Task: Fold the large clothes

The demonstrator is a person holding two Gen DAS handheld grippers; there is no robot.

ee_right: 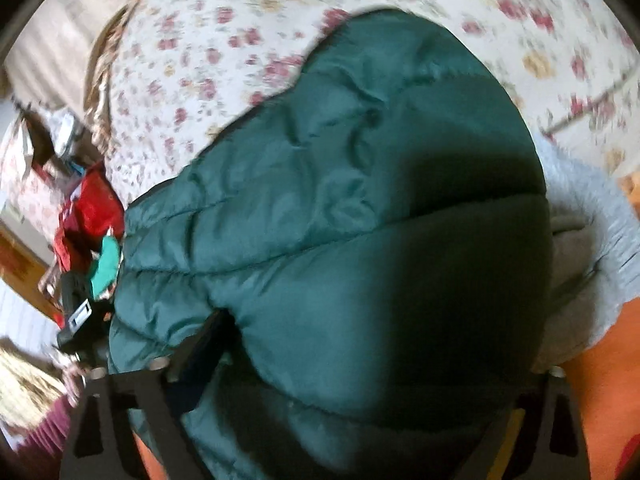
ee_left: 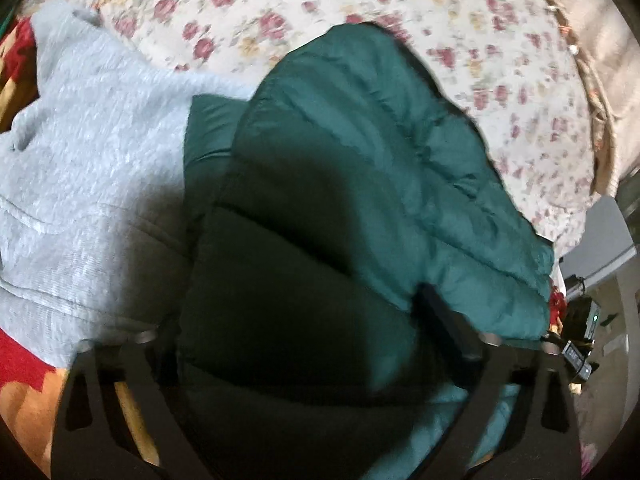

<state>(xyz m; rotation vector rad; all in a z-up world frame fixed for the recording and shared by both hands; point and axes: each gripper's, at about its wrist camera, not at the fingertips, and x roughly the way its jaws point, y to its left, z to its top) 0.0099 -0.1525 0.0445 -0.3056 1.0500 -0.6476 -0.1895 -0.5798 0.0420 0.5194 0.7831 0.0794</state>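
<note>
Two grippers, left gripper (ee_left: 312,320) and right gripper (ee_right: 360,344), each clamp the bulky green puffer jacket (ee_left: 360,160), already folded into a bundle on the floral bedspread (ee_left: 280,0), apparently nearly finished.

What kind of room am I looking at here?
Most likely a bedroom: a floral bedsheet covers a wide soft surface, with a green puffer jacket and a grey sweater lying on it.

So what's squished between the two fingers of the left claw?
The puffy dark green quilted jacket fills the gap between the left claw's fingers, bulging over them. The left wrist view shows it; whether the pads press it is unclear.
</note>
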